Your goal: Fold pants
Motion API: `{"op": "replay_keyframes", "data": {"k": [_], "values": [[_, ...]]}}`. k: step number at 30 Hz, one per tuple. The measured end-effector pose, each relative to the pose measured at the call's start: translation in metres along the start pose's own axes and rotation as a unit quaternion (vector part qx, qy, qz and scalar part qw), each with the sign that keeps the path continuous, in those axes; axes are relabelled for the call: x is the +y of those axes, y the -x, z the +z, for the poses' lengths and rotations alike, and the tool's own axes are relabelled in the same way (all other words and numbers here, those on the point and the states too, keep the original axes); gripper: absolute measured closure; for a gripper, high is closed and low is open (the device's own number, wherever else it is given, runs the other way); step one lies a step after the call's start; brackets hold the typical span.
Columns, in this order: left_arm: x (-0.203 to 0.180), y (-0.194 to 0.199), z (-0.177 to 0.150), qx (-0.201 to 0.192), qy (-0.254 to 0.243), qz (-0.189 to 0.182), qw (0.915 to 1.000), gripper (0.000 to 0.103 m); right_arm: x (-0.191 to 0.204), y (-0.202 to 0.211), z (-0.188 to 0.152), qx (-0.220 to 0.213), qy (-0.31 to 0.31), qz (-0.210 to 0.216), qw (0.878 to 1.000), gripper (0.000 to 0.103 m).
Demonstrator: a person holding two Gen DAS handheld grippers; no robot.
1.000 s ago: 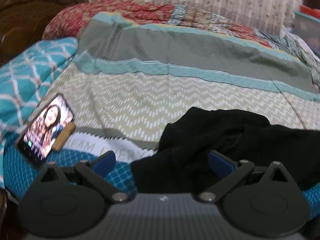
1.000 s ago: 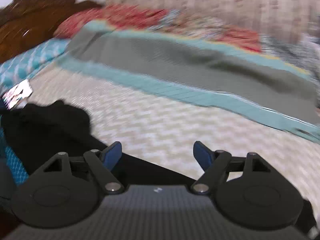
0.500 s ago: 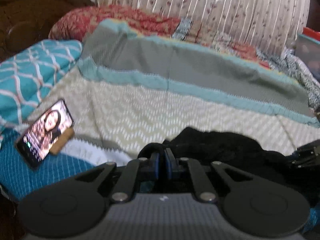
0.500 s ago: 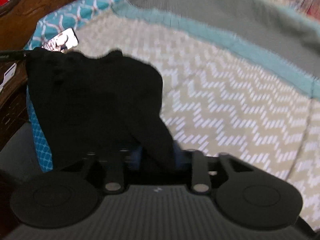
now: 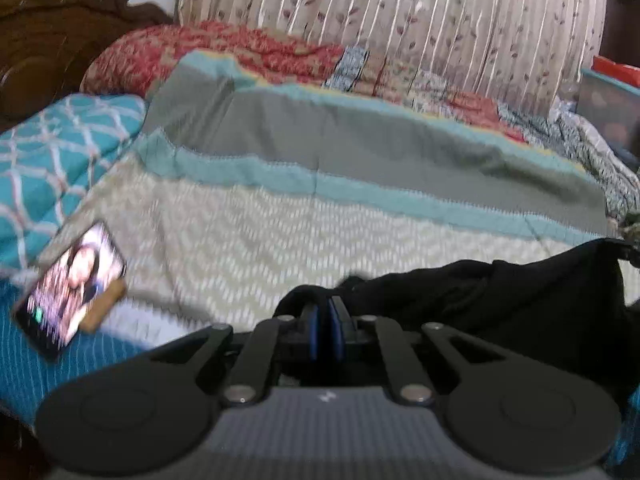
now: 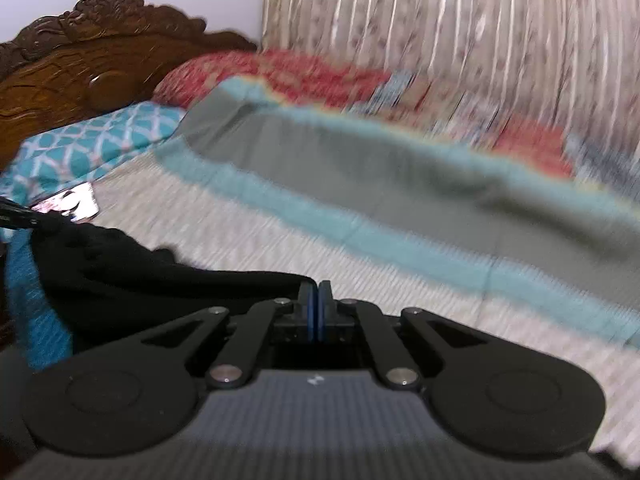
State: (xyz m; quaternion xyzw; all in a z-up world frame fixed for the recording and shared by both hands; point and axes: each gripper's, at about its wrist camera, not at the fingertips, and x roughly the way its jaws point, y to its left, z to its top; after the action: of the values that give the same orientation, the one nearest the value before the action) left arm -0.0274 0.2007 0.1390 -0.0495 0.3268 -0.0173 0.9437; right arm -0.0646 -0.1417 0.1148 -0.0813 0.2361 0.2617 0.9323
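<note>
Phone [image 5: 70,284] propped at bed's left edge, just left of the left gripper [image 5: 323,322]. Both grippers clamped on black pants [image 5: 520,300], which hang stretched between them over the bedspread [image 5: 280,236]; right gripper [image 6: 319,308] likewise pinching cloth. Bedspread beyond lies open up to the pillows [image 5: 60,152].

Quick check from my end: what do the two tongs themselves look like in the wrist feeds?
Both match. The left tongs and right tongs have blue pads on black fingers, driven by black linkage bars with silver pivot pins. Two round black discs flank a grey ribbed body with a small white logo. No cables or sleeves show.
</note>
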Motion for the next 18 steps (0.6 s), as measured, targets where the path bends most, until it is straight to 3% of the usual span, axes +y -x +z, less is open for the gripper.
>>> {"op": "replay_keyframes", "data": {"k": [5,8,9,10,12,14,16,18], "values": [[-0.027,-0.034,0.089,-0.064,-0.023,0.000,0.9976,0.095,-0.030,-0.027,0.047,-0.049,0.025,-0.088,0.995,0.099],[-0.046,-0.077,0.148,-0.091,0.005,0.025,0.9955,0.077,-0.066,-0.070,0.086,-0.056,0.002,-0.165,0.985,0.096],[-0.053,-0.091,0.159,-0.095,0.005,0.042,0.9946,0.058,-0.080,-0.086,0.096,-0.040,-0.014,-0.183,0.982,0.090],[-0.059,-0.106,0.165,-0.090,0.008,0.066,0.9938,0.053,-0.096,-0.105,0.104,-0.009,-0.045,-0.203,0.978,0.087],[-0.056,-0.118,0.158,-0.059,0.034,0.067,0.9954,0.053,-0.117,-0.115,0.102,0.009,-0.113,-0.225,0.968,0.079],[-0.045,-0.115,0.132,-0.047,0.042,0.024,0.9978,0.049,-0.125,-0.100,0.084,-0.008,-0.160,-0.172,0.972,0.072],[-0.031,-0.113,0.098,-0.031,0.029,0.047,0.9980,0.042,-0.120,-0.084,0.055,-0.007,-0.165,-0.134,0.977,0.066],[-0.011,-0.117,0.073,0.003,0.057,0.046,0.9973,0.042,-0.108,-0.071,0.028,0.004,-0.163,-0.103,0.981,0.065]]}}
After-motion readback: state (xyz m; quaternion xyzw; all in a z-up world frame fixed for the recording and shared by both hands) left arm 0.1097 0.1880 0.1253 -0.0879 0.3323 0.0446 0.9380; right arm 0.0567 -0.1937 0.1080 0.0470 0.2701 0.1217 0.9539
